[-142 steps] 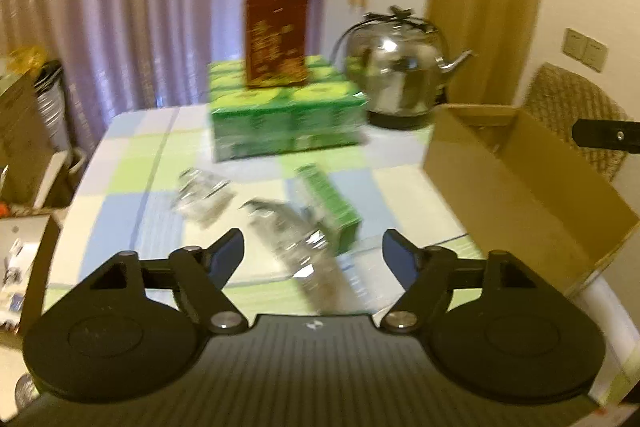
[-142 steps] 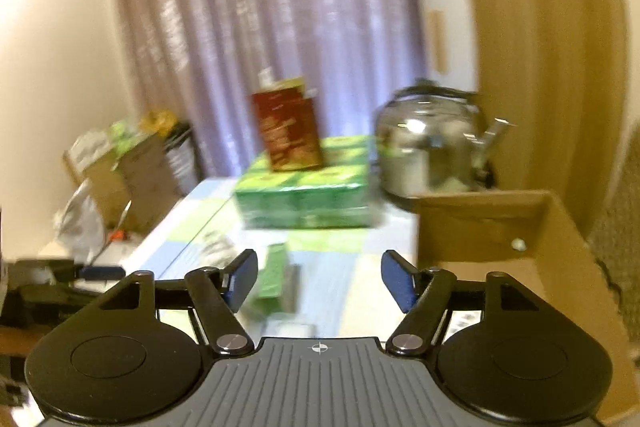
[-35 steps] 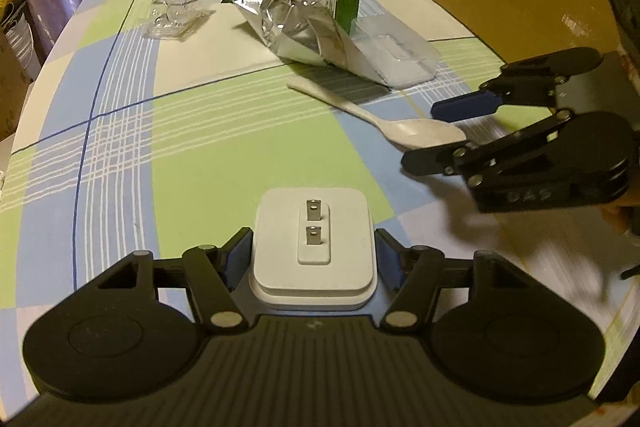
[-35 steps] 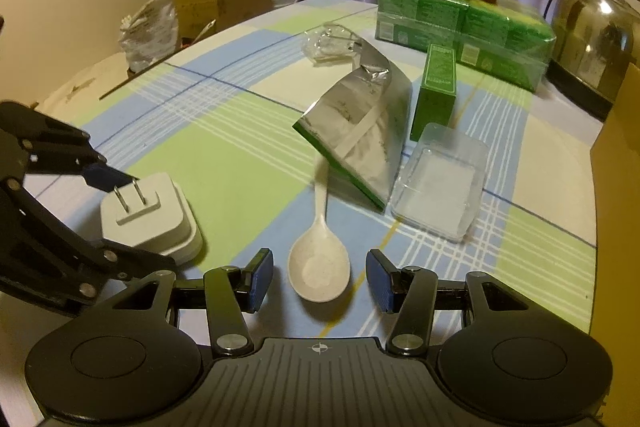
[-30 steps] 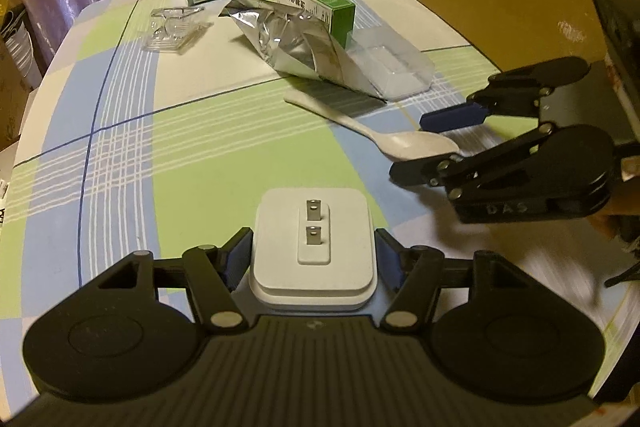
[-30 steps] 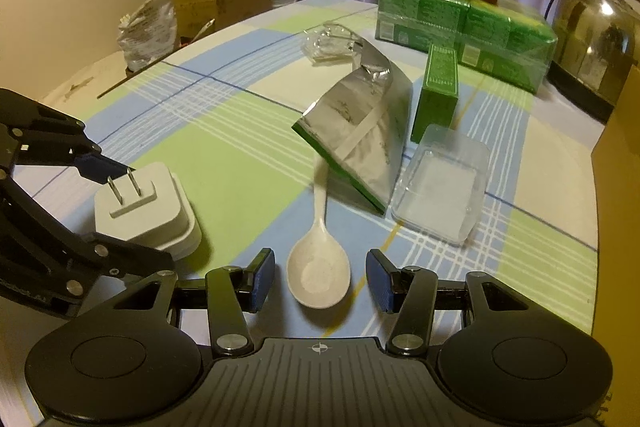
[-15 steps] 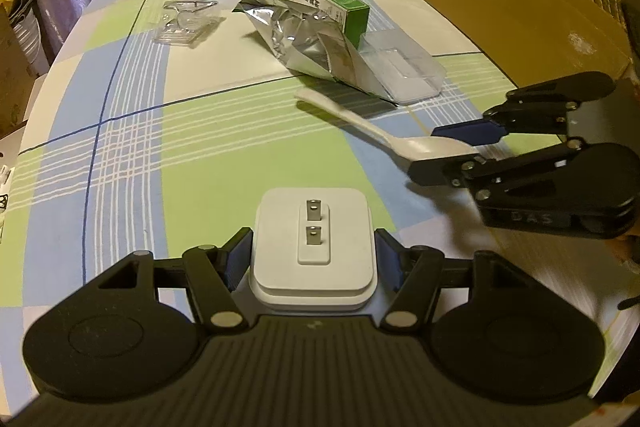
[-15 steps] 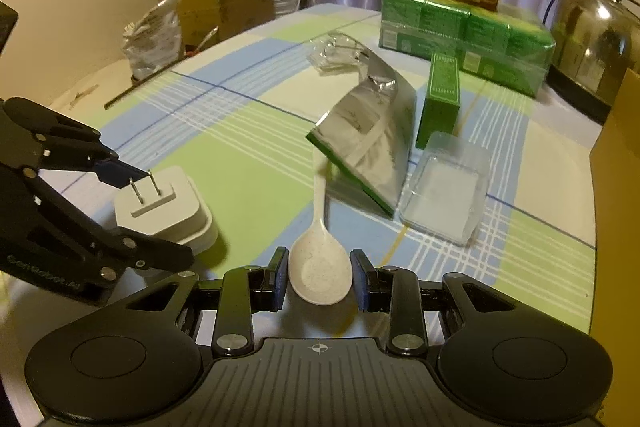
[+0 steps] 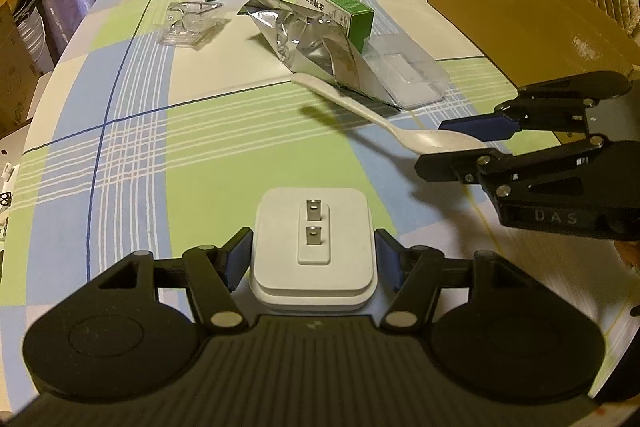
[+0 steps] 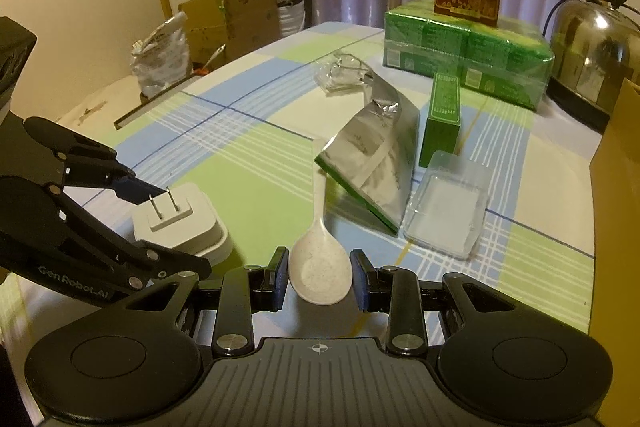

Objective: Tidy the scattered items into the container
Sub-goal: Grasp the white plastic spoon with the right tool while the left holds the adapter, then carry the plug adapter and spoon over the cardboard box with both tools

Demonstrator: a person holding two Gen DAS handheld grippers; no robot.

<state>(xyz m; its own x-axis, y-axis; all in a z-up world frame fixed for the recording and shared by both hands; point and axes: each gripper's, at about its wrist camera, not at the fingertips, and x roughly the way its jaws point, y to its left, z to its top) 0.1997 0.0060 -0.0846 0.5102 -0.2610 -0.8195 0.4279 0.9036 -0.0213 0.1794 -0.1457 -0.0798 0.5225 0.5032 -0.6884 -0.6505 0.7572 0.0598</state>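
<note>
The right gripper (image 10: 319,281) has now closed on the white spoon's (image 10: 319,277) bowl and lifts it, while the left gripper (image 9: 313,255) holds the plug adapter (image 9: 313,247), so both can go to the cardboard box (image 9: 520,7).

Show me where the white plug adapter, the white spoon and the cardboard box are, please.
white plug adapter (image 9: 313,251): left wrist view, on its top face just below the two prongs.
white spoon (image 10: 320,271): right wrist view, on its bowl.
cardboard box (image 9: 504,7): left wrist view, on its outer side wall.
</note>
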